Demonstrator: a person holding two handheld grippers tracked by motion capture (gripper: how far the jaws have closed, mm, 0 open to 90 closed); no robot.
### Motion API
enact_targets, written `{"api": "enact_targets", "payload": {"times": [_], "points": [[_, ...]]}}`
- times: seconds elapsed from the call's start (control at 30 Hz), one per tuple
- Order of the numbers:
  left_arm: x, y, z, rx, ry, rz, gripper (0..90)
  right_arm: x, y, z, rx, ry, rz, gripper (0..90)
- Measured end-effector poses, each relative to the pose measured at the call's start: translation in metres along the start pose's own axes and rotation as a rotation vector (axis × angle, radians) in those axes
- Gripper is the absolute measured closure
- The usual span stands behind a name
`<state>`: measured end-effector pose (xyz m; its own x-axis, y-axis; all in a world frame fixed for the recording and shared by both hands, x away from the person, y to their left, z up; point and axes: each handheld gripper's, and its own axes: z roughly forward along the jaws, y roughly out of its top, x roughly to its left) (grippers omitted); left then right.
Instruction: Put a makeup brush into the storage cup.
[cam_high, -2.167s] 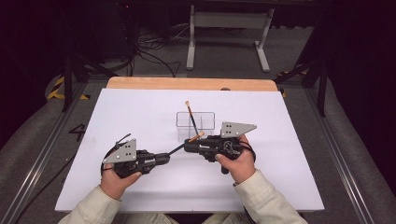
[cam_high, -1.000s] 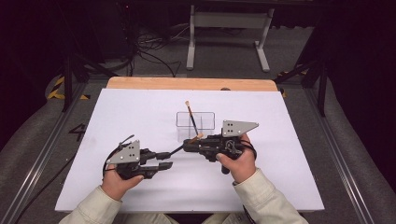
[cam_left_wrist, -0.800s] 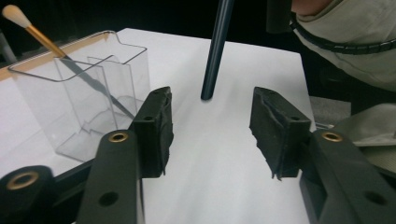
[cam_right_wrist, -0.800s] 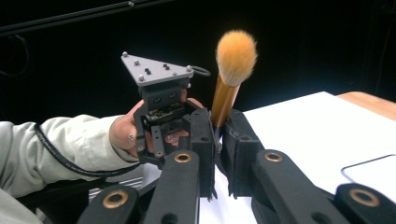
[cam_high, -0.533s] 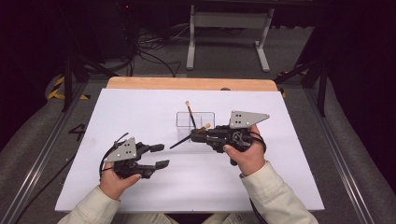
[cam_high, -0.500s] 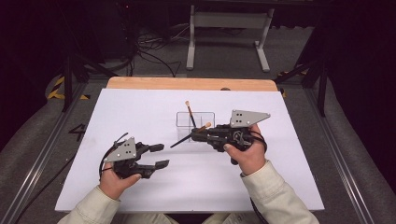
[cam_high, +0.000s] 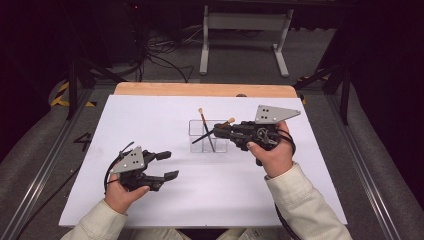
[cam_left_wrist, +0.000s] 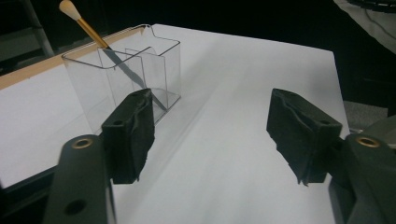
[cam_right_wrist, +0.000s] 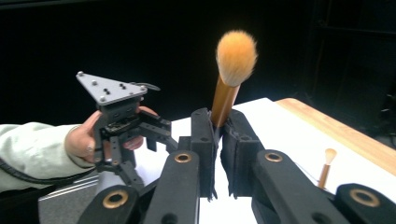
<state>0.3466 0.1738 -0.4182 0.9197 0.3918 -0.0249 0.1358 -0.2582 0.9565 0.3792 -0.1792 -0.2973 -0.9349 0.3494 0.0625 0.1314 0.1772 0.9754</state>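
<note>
Right fingers (cam_high: 218, 131): clamped on a gold-handled makeup brush (cam_right_wrist: 230, 74), its dark handle end slanting down over the clear plastic 2-compartment holder (cam_high: 208, 136) on the white counter (cam_high: 310, 165).
Left fingers (cam_high: 167, 164): wide open, empty, farther off.
Holder: already carries 1 slim gold brush (cam_high: 205, 129).

No text, labels, brand names or numbers can be read in any of the views. A dark mark sits on the grey floor (cam_high: 82, 141) just off the left edge of the white-topped desk (cam_high: 165, 115); it could be a digit, but it's too blurry to tell. Yellow-black striped hazard tape (cam_high: 62, 95) lies on the floor near the desk's far-left corner: a warning marking, no wording. The grey three-cornered plates on the tools carry only screw holes, no print.
</note>
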Motion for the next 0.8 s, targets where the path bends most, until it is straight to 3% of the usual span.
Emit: {"api": "enact_targets", "payload": {"times": [0.2, 0.5, 0.8], "points": [[0.002, 0.0, -0.001, -0.008, 0.039, -0.013, 19.5, -0.005, 0.006, -0.004, 0.011, -0.034, -0.003, 83.4], [0.005, -0.002, -0.003, -0.015, 0.044, -0.03, 18.3, -0.014, 0.015, -0.009, 0.029, -0.083, -0.004, 83.3], [0.007, -0.003, -0.006, -0.041, 0.068, -0.045, 12.2, -0.022, 0.024, -0.012, 0.083, -0.134, -0.006, 83.3]]}}
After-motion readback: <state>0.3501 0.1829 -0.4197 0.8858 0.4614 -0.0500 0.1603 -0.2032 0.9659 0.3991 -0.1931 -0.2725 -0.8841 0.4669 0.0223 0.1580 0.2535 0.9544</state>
